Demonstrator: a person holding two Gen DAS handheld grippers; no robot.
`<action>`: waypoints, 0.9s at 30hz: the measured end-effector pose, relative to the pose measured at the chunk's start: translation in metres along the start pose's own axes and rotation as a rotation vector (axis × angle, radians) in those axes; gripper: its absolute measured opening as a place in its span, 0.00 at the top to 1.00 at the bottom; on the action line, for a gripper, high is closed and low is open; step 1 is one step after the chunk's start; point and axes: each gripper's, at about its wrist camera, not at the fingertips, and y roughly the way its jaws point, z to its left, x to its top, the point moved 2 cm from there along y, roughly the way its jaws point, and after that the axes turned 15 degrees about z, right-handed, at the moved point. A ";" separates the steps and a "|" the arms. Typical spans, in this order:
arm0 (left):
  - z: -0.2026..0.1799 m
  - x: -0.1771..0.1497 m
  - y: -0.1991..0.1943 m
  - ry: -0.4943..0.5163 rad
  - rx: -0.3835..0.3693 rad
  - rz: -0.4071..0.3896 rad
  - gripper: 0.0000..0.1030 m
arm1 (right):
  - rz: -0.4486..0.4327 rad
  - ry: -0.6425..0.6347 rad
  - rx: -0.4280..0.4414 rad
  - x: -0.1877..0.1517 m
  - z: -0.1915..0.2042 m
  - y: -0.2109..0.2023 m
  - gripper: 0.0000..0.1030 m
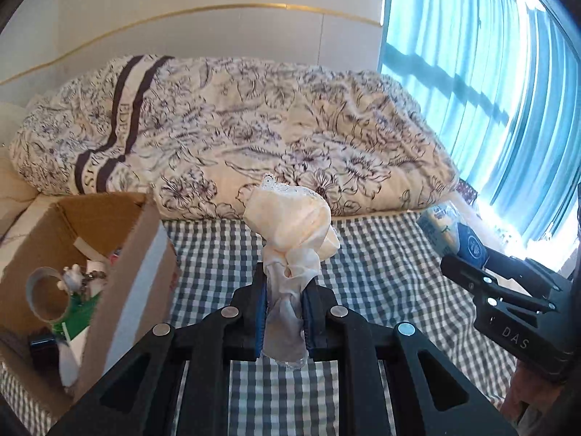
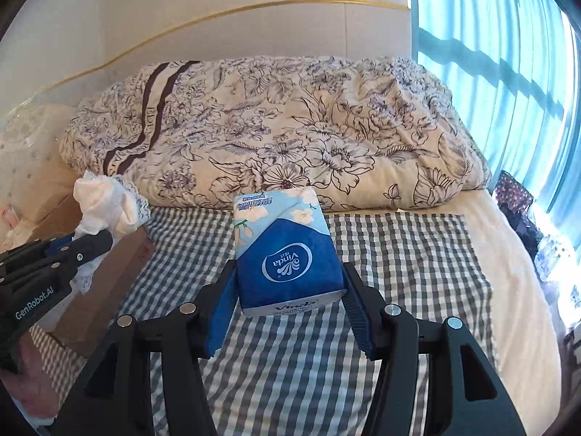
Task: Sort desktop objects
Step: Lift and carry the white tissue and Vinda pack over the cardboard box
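A crumpled cream cloth with a lace edge (image 1: 294,232) sticks up from my left gripper (image 1: 287,279), which is shut on its lower part above the checkered sheet (image 1: 381,261). In the right wrist view the same cloth (image 2: 109,203) and left gripper (image 2: 98,243) hang over the cardboard box (image 2: 109,283). My right gripper (image 2: 288,269) is shut on a blue Vinda tissue pack (image 2: 287,250), both pads pressed against its sides. From the left wrist view the right gripper (image 1: 466,250) holds the tissue pack (image 1: 443,229) at the far right.
An open cardboard box (image 1: 134,254) at the left holds a tape roll (image 1: 47,290), green packaging and small items. A rolled floral quilt (image 1: 254,127) lies along the back. Blue curtains (image 1: 490,72) hang at the right. A hand (image 2: 32,381) shows at lower left.
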 end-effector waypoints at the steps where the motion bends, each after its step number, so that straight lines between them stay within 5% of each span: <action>1: 0.000 -0.001 -0.007 -0.001 0.000 -0.008 0.84 | -0.001 -0.002 0.000 -0.002 0.004 -0.006 0.47; 27: 0.025 -0.039 -0.160 0.005 0.035 -0.203 0.84 | -0.187 -0.043 -0.007 -0.034 0.073 -0.153 0.47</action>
